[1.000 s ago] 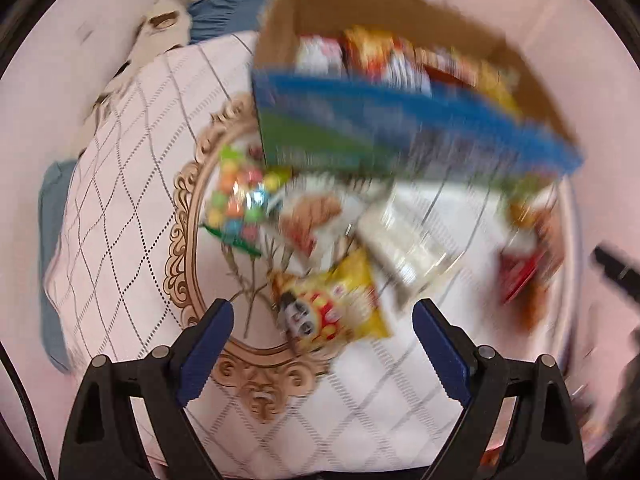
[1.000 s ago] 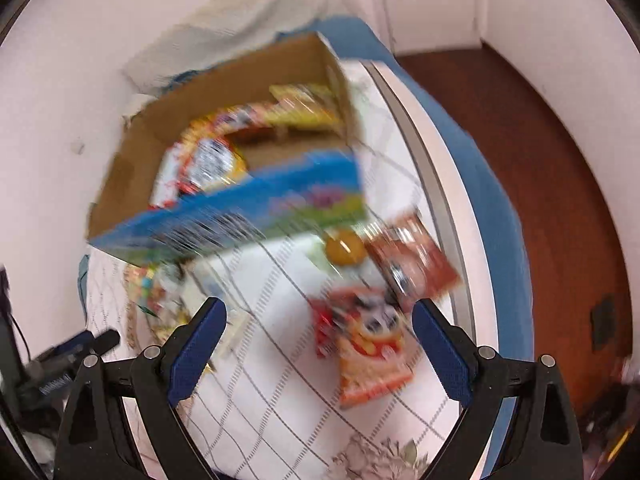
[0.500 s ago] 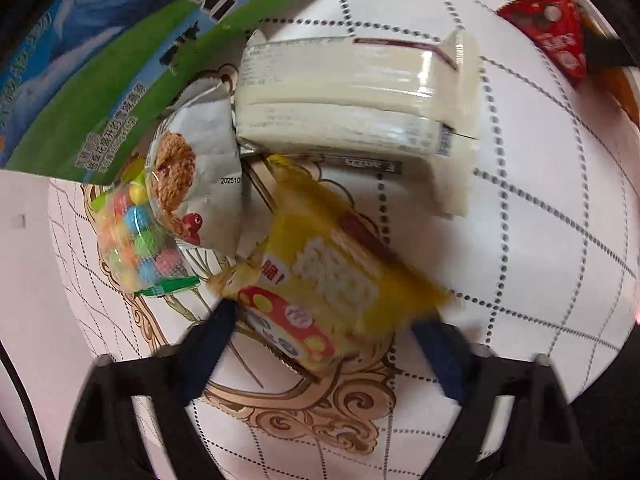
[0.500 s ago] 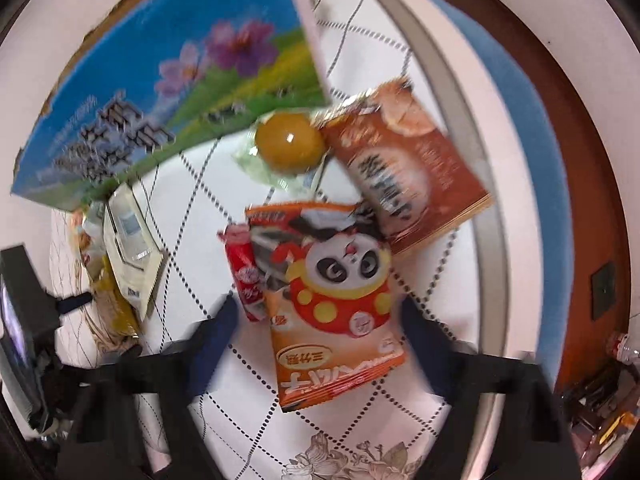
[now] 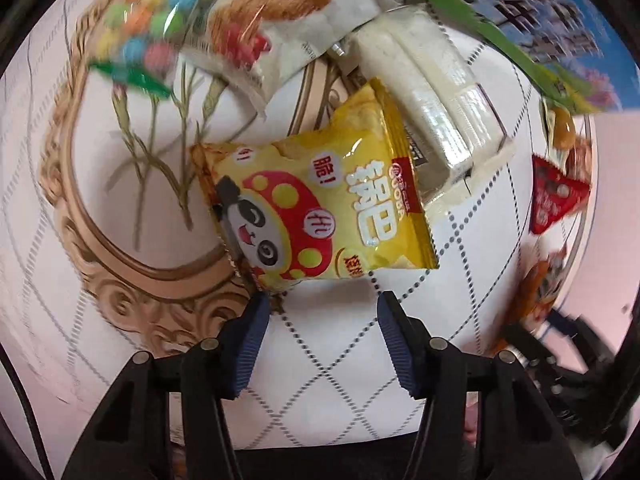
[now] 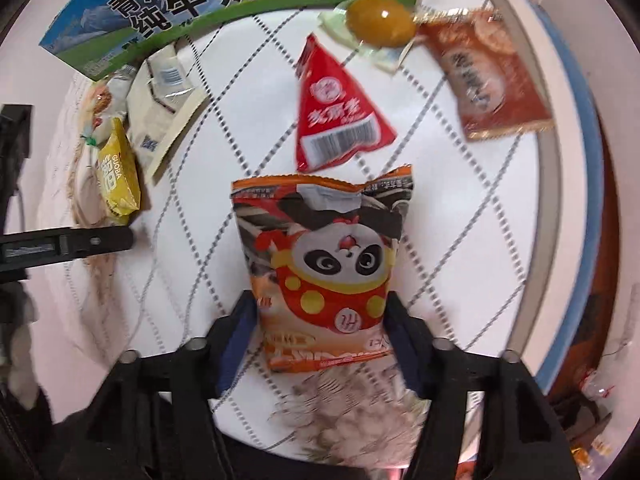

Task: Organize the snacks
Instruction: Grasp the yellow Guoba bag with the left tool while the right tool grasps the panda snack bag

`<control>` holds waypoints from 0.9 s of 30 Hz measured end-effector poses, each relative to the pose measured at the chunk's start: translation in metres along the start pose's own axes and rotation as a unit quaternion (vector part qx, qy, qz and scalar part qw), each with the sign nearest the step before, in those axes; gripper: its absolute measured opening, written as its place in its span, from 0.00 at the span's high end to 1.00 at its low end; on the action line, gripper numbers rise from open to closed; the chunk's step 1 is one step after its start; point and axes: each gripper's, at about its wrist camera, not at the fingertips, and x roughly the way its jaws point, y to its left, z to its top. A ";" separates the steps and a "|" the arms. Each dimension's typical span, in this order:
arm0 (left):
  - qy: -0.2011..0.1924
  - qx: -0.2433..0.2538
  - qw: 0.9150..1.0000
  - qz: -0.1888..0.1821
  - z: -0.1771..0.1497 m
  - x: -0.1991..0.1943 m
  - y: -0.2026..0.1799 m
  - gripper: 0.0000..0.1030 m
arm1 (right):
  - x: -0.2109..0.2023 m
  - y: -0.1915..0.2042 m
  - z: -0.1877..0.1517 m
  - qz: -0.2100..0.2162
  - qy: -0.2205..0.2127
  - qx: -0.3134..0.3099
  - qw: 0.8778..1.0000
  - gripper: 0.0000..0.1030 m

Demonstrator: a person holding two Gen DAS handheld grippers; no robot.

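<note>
A yellow panda snack bag lies on the quilted table cover just ahead of my left gripper, which is open with its fingertips at the bag's near edge. An orange panda snack bag lies between the fingers of my right gripper, whose jaws stand at the bag's two sides; the grip itself is not clear. The blue-green milk carton box stands behind the snacks and also shows in the left wrist view.
Left wrist view: a candy bag, a white cookie pack, a clear pale pack. Right wrist view: a red triangular pack, a round yellow jelly, a brown-red packet, the table's right edge.
Both grippers have come down close to the table. The left has narrowed its opening at the yellow bag. The right has closed in around the orange bag.
</note>
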 end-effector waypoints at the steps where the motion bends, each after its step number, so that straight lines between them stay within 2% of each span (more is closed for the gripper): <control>1: -0.016 0.023 1.000 0.013 0.000 -0.009 -0.007 0.48 | -0.002 0.000 0.000 0.004 -0.004 0.001 1.000 0.25; 3: -0.053 0.093 0.993 0.051 -0.010 -0.029 -0.026 0.45 | -0.005 -0.002 0.000 0.009 -0.007 0.005 1.000 0.25; 4: -0.068 0.129 0.986 0.074 -0.013 -0.037 -0.037 0.42 | -0.008 -0.004 0.001 0.011 -0.009 0.008 1.000 0.24; 5: -0.080 0.169 0.977 0.098 -0.017 -0.040 -0.046 0.33 | -0.010 -0.005 0.001 0.013 -0.011 0.010 1.000 0.23; 6: -0.091 0.198 0.968 0.122 -0.018 -0.040 -0.053 0.30 | -0.010 -0.006 0.001 0.016 -0.011 0.010 1.000 0.21; 8: -0.098 0.248 0.948 0.175 -0.015 -0.033 -0.065 0.30 | -0.010 -0.007 0.000 0.012 -0.008 0.007 1.000 0.20; 10: -0.075 0.300 0.927 0.213 -0.012 -0.013 -0.072 0.30 | -0.006 0.002 0.009 0.007 -0.005 -0.001 1.000 0.20; 13: -0.025 0.357 0.907 0.222 -0.005 0.013 -0.081 0.29 | 0.003 0.008 0.019 0.001 0.000 -0.005 1.000 0.20; 15: -0.011 0.384 0.894 0.231 -0.008 0.024 -0.087 0.29 | 0.009 0.009 0.020 0.001 0.001 0.001 1.000 0.20; 16: -0.005 0.386 0.892 0.235 -0.008 0.030 -0.089 0.29 | 0.010 0.011 0.020 0.003 0.002 0.004 1.000 0.20; 18: -0.005 0.371 0.900 0.229 -0.007 0.034 -0.095 0.31 | 0.011 0.009 0.020 0.012 -0.002 0.015 1.000 0.20; 20: -0.013 0.333 0.919 0.211 0.001 0.033 -0.098 0.36 | 0.011 0.006 0.019 0.020 -0.004 0.024 0.999 0.20; 21: -0.017 0.305 0.932 0.194 0.011 0.023 -0.096 0.36 | 0.007 -0.001 0.016 0.025 -0.005 0.030 0.999 0.20; 24: -0.003 0.158 0.980 0.122 0.019 0.011 -0.076 0.38 | 0.002 -0.012 0.014 0.041 -0.005 0.046 0.998 0.21; 25: 0.011 0.112 0.989 0.098 0.018 0.009 -0.067 0.38 | 0.002 -0.013 0.013 0.045 -0.004 0.050 0.998 0.21; 26: 0.020 0.065 0.996 0.055 0.016 0.007 -0.059 0.38 | 0.000 -0.017 0.013 0.050 -0.003 0.053 0.997 0.21; 27: 0.023 0.035 0.999 0.019 0.013 0.005 -0.054 0.38 | -0.001 -0.022 0.012 0.055 -0.001 0.055 0.997 0.21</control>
